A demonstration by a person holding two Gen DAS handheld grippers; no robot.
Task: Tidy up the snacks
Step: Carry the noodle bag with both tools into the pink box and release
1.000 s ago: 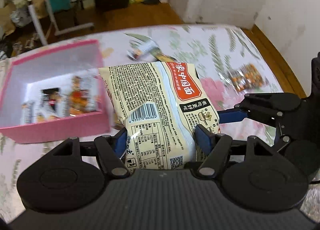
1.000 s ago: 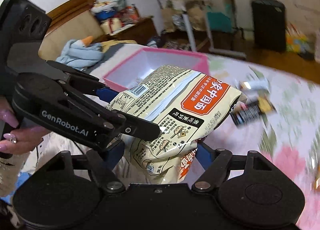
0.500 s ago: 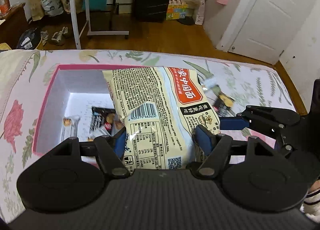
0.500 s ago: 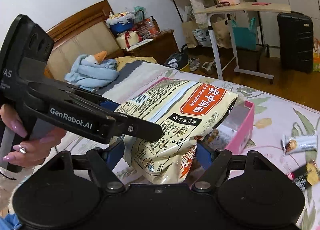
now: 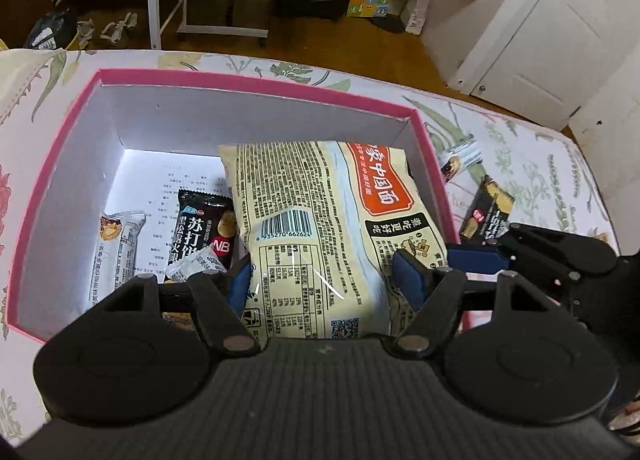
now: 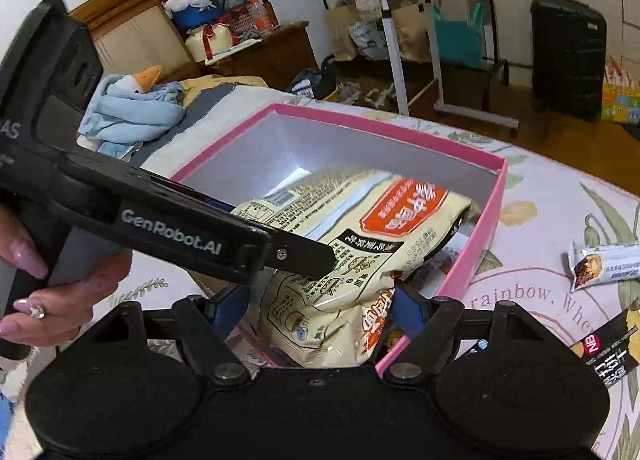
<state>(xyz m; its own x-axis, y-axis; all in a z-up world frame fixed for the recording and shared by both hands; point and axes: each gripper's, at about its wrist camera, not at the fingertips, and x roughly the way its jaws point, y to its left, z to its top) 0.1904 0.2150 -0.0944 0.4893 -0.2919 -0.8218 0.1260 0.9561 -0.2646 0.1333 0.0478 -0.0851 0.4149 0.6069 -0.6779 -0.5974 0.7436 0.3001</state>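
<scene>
Noodle pack (image 5: 320, 236) judged light, puffy w/ air, crinkly film, prob slippery; contents likely brittle, so no hard squeeze. Best taken at near end across the width, both sides, as done here. Was half inside pink box (image 5: 256, 80), along its right wall, far end low toward box floor, near end up over the near rim. Left gripper (image 5: 322, 276) straddled pack's near end, jaws opening, pack between them; pads looked right at the film, prob touching on the right, left side less clear. Right gripper (image 6: 316, 300) clamped pack's lower corner, film dented at right pad. Inside box, left of pack: black cracker packet (image 5: 204, 227), white bar wrapper (image 5: 118, 248), small clear-wrapped piece (image 5: 192, 262), all flat on box floor. Outside box, right of it on floral sheet (image 5: 532, 163): another white bar (image 6: 604, 264) & a black packet (image 5: 486, 215), not yet boxed.
</scene>
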